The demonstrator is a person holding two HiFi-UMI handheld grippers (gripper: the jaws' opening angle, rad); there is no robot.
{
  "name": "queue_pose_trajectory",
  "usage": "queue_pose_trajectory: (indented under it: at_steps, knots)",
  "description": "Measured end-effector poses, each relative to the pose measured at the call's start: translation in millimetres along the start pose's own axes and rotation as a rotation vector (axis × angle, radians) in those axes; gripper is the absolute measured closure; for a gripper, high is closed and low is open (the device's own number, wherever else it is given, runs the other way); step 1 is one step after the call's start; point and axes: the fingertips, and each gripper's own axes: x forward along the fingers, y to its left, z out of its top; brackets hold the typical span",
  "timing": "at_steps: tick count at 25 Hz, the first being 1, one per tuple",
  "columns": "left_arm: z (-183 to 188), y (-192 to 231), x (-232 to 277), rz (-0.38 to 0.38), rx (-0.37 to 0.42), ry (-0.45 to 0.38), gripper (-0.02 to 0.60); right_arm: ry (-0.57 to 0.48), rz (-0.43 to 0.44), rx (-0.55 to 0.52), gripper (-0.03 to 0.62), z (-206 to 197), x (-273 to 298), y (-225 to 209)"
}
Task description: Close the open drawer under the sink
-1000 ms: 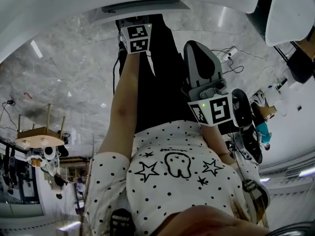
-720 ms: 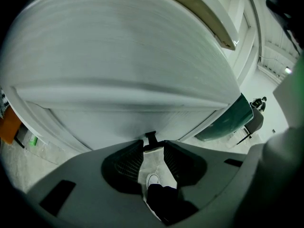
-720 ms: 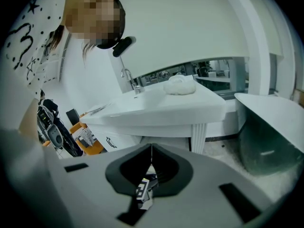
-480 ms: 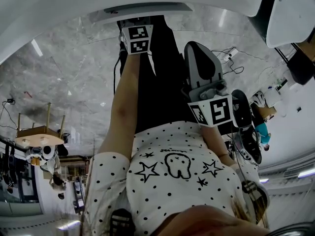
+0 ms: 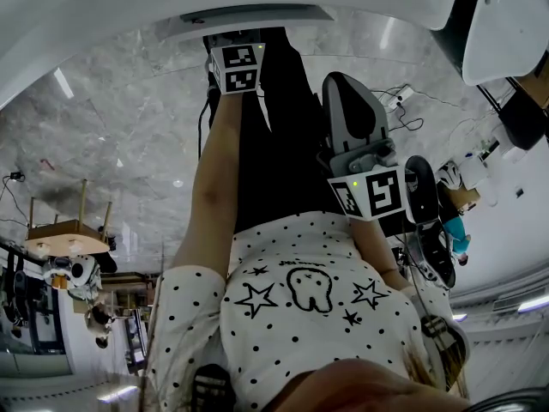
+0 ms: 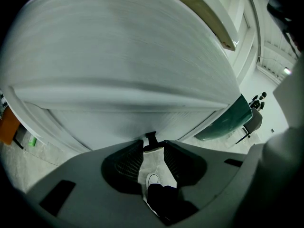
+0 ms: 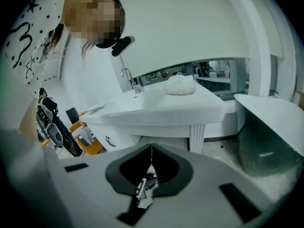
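— Marble floor point(image 5: 111, 136) below; where's the drawer point(image 5: 283, 20)?
— Just ahead of the left gripper point(image 6: 153, 144), whose jaws are a slit apart with nothing clearly held. The right gripper point(image 7: 151, 151) hangs back, jaws together, empty. Push the front squarely and evenly.

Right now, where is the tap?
In the right gripper view, the tap stands at the back of the white sink, just left of a white bundle.
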Motion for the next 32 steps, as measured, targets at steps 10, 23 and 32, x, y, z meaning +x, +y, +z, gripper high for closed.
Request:
queue_pose_trajectory:
  at_steps: [10, 23, 32]
  knots:
    - [-0.6, 3.2, -0.2, 0.003, 0.002, -0.004, 0.443, 0.009, -0.004, 0.004, 0.579, -3.2, -0.5, -0.1]
    - [11.5, 7.4, 5.5, 0.014, -0.014, -0.021, 0.443, 0.014, -0.002, 0.002, 0.579, -7.2, 0.9, 2.9]
    - [14.3, 8.9, 9.3, 0.018, -0.025, -0.023, 0.443, 0.014, -0.005, 0.005, 0.579, -9.9, 1.9, 2.6]
